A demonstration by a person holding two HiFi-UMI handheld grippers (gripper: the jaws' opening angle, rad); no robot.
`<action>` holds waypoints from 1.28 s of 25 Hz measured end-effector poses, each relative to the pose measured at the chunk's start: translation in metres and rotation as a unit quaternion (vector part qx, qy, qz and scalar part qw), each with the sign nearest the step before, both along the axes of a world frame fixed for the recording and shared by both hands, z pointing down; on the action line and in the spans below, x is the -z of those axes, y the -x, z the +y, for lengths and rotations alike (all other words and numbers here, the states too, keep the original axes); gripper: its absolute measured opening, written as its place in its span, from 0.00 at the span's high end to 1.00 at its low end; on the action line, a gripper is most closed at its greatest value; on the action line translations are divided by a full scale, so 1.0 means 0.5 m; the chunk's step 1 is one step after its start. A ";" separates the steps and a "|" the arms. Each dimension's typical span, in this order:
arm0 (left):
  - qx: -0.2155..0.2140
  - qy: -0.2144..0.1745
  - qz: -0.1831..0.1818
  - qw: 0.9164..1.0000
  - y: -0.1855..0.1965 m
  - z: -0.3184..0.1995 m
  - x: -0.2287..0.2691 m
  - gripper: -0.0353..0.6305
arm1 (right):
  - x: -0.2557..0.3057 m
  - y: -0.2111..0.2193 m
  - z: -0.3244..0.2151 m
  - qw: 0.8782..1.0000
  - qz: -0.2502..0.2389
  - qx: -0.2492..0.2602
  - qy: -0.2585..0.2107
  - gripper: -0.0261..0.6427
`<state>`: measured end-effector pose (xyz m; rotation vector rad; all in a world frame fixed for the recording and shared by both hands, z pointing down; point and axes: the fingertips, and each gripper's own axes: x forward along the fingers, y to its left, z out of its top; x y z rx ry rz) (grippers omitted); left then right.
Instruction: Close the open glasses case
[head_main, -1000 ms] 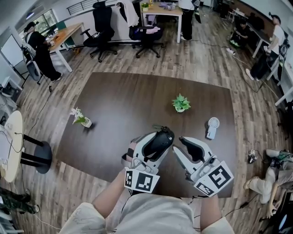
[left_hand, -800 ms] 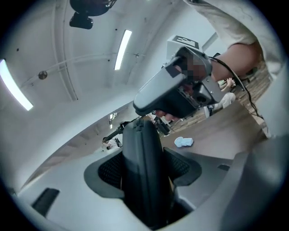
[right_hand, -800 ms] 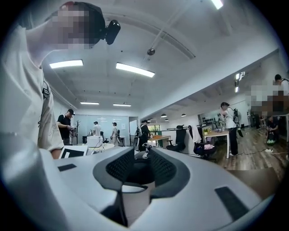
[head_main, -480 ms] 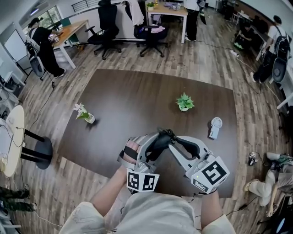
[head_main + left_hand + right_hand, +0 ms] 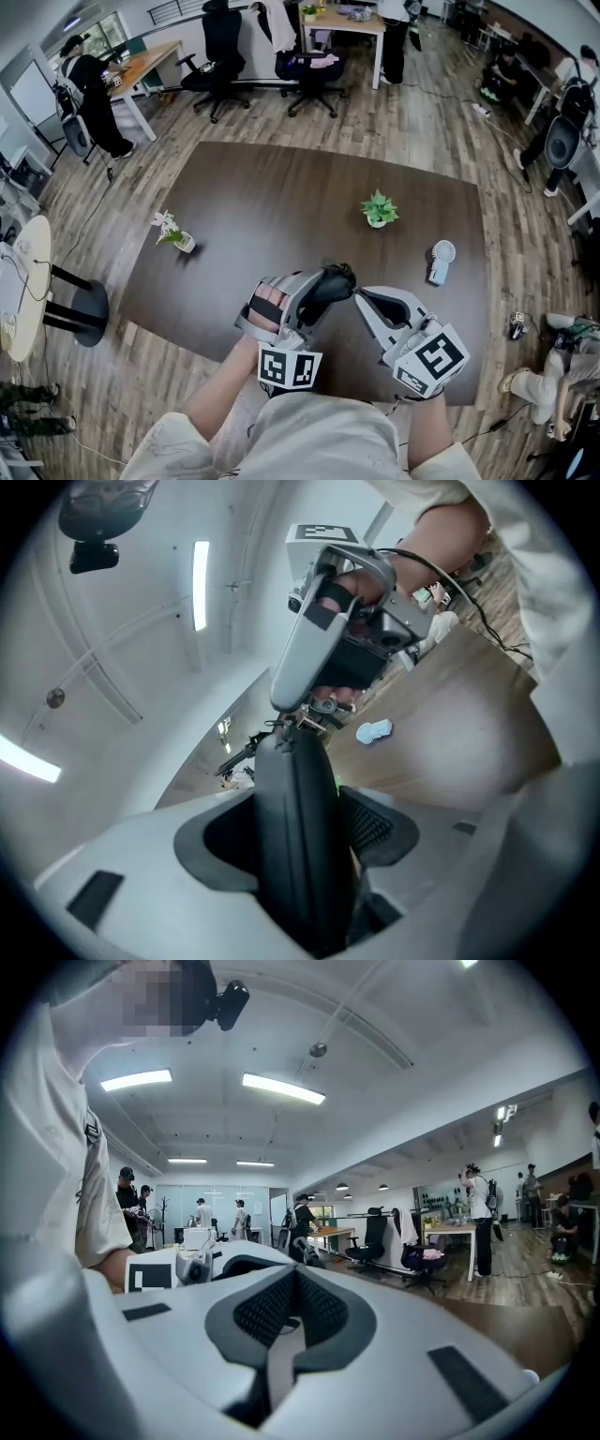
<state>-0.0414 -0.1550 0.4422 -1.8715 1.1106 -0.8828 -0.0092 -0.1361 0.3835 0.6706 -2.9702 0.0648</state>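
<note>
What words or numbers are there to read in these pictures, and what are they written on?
No words or numbers can be read anywhere.
Left marker cube: black-and-white square pattern only, no letters.
Right marker cube: the same, a pattern only.
Glasses case: plain black, no print showing.
Small white fan: too small to tell.

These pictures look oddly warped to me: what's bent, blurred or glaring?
Head view: the wide lens bows the edges of the table and the floorboards. Left gripper view: the case, close to the lens, looks soft, and the corners go black. Right gripper view: the ceiling lights glare white.
</note>
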 end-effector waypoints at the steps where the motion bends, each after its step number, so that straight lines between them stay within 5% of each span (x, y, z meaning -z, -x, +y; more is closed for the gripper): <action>1: 0.000 0.000 -0.008 1.000 0.000 -0.002 -0.001 0.54 | -0.006 -0.003 0.001 1.000 0.003 -0.001 0.002 0.96; 6: -0.003 -0.002 -0.056 0.998 0.001 -0.010 -0.009 0.54 | -0.024 -0.018 -0.008 1.000 -0.006 -0.026 0.010 0.96; 11: -0.024 0.000 -0.108 0.994 -0.005 -0.006 -0.020 0.54 | -0.036 -0.006 -0.008 1.000 0.006 -0.006 0.008 0.80; 17: -0.044 -0.001 -0.158 0.986 -0.011 0.001 -0.036 0.54 | -0.059 -0.004 -0.011 1.000 0.012 0.002 0.020 0.87; 32: -0.064 0.026 -0.098 0.993 -0.021 0.015 -0.036 0.54 | -0.049 -0.030 0.000 0.997 -0.058 0.011 0.058 0.92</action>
